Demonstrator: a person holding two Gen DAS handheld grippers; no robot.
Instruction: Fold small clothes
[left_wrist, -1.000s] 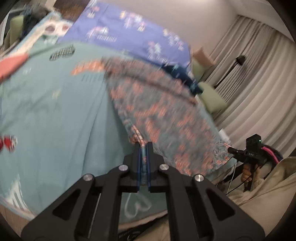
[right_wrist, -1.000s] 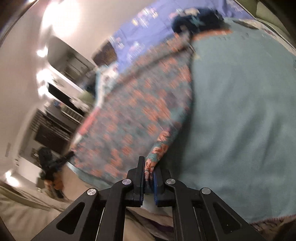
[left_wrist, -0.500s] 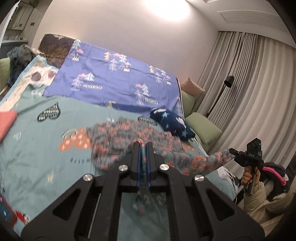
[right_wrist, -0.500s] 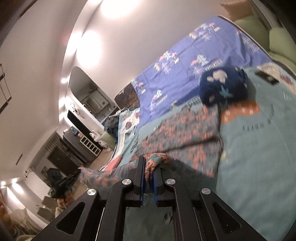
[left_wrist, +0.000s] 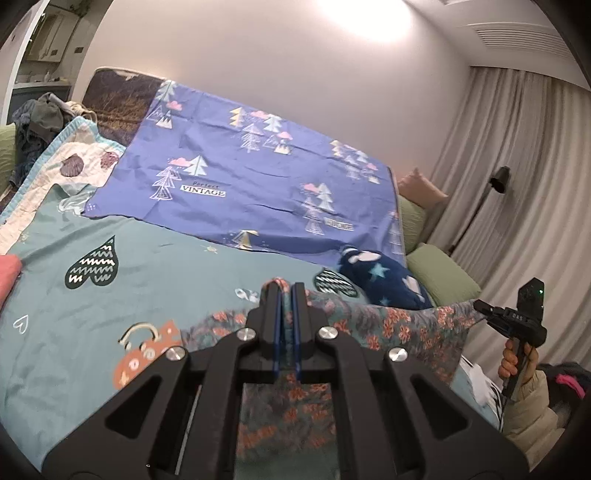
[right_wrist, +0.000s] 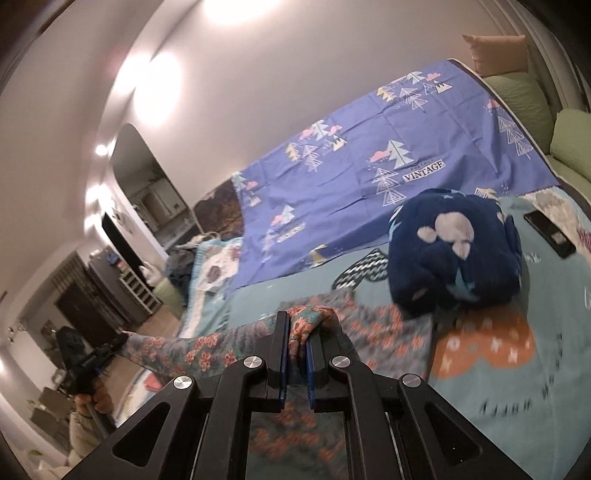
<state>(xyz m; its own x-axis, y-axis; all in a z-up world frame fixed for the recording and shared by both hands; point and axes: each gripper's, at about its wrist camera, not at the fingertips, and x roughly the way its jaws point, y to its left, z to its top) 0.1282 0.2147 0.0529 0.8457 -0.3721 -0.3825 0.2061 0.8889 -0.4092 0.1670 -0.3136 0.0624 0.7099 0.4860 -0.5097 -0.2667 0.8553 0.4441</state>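
Both tongs, left (left_wrist: 286, 291) and right (right_wrist: 295, 325), clamped on floral garment (left_wrist: 399, 325).

**What We Can't See Well**

The flowery cloth (left_wrist: 399, 325) looks blurry, and its lower part hides behind the black gripper frames. The pink cloth (left_wrist: 7, 273) is cut off at the edge. The phone (right_wrist: 550, 234) screen is too small to read.

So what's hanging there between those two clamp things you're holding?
The floral garment, stretched from the left gripper to the right gripper; the left wrist view shows it.
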